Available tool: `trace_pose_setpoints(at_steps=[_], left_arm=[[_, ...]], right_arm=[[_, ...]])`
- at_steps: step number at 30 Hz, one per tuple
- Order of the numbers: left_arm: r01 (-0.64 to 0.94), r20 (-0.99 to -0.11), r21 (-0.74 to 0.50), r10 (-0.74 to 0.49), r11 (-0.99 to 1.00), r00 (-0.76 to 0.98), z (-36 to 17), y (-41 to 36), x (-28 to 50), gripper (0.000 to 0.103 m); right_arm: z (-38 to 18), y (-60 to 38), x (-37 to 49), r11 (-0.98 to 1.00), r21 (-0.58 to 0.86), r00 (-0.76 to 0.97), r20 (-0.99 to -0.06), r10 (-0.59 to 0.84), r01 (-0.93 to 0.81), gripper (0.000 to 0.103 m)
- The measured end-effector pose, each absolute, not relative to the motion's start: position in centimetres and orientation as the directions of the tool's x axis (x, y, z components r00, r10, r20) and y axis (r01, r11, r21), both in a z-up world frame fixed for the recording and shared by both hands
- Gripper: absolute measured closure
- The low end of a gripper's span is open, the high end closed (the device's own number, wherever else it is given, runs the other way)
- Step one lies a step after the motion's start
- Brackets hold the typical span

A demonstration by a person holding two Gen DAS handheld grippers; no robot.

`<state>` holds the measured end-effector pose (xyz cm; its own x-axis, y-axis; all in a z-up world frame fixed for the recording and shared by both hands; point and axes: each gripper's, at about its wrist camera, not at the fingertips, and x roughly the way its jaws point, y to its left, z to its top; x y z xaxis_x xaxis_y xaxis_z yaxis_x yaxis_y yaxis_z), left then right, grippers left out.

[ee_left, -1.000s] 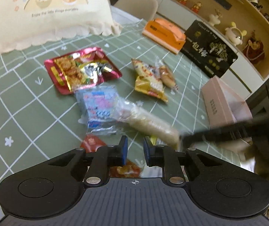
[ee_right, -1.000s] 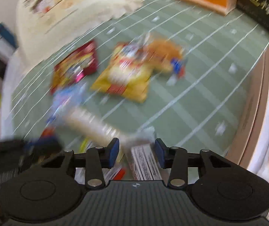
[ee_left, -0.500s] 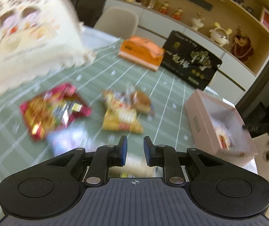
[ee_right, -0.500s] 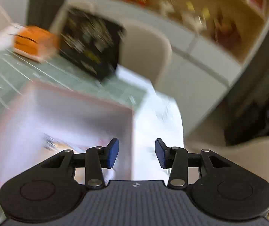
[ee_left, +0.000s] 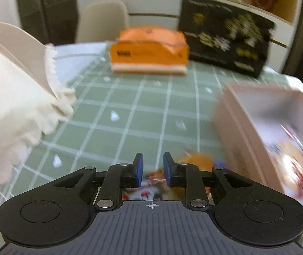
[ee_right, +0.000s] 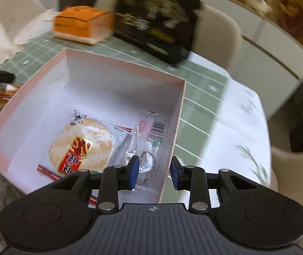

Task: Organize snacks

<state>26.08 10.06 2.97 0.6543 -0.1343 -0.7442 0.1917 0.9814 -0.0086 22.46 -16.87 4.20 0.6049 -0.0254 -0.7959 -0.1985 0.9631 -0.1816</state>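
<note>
The green checked counter [ee_left: 143,110] is covered at the right by a pink box [ee_right: 117,68], in which a round rice-cracker packet [ee_right: 81,146] and a clear wrapped snack [ee_right: 147,140] are laid. The right gripper [ee_right: 154,173] is held above the box's near wall, its jaws closing on nothing. The left gripper [ee_left: 153,169] is seen clenched and empty above loose snack packets [ee_left: 196,161] beside the box.

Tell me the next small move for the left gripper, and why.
Probably lower the left gripper onto the yellow snack packet just beneath its shut, empty fingers, opening first to take it. The pink box already holds a round rice cracker and a clear packet, while the right gripper, jaws closing on nothing, hovers at its rim.
</note>
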Motion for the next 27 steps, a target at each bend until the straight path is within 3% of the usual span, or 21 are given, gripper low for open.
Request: trace_pose_setpoints(at_steps=[3, 6, 12, 13, 15, 17, 19, 23, 27], left_arm=[[0.249, -0.748, 0.073, -0.112, 0.966, 0.654, 2.4, 11.1, 23.0, 0.084], [0.298, -0.755, 0.079, -0.138, 0.951, 0.641, 2.1, 12.2, 19.7, 0.085], [0.215, -0.757, -0.107, -0.220, 0.971, 0.615, 3.0, 14.8, 15.6, 0.084], [0.179, -0.746, -0.152, -0.232, 0.972, 0.624, 3.4, 15.4, 15.6, 0.083], [0.109, -0.716, -0.235, -0.248, 0.966, 0.653, 4.2, 16.3, 16.3, 0.083], [0.070, -0.691, -0.282, -0.254, 0.957, 0.677, 5.0, 16.4, 18.0, 0.083], [0.059, -0.688, -0.261, -0.229, 0.963, 0.689, 5.2, 15.4, 20.2, 0.083], [0.096, -0.748, -0.188, -0.206, 0.977, 0.631, 3.3, 12.3, 23.8, 0.083], [0.199, -0.759, -0.184, -0.268, 0.962, 0.594, 2.5, 10.9, 21.8, 0.083]], right_arm=[[4.0, -14.7, 23.0, 0.952, -0.204, 0.621, -0.783, -0.020, -0.227, 0.072], [4.2, -13.6, 22.9, 0.939, -0.199, 0.624, -0.781, 0.020, -0.279, 0.072], [4.4, -15.1, 21.9, 0.943, -0.199, 0.613, -0.790, 0.007, -0.266, 0.071], [5.0, -15.6, 21.2, 0.948, -0.172, 0.615, -0.788, 0.031, -0.269, 0.069], [6.1, -16.1, 19.4, 0.948, -0.146, 0.630, -0.773, 0.069, -0.282, 0.050], [7.4, -16.1, 17.5, 0.944, -0.129, 0.652, -0.750, 0.106, -0.303, 0.042], [8.8, -15.6, 15.5, 0.938, -0.113, 0.672, -0.726, 0.148, -0.328, 0.042], [9.9, -14.4, 12.7, 0.926, 0.040, 0.633, -0.718, 0.289, -0.376, 0.027], [7.2, -11.3, 11.9, 0.885, 0.127, 0.518, -0.769, 0.373, -0.449, 0.027]])
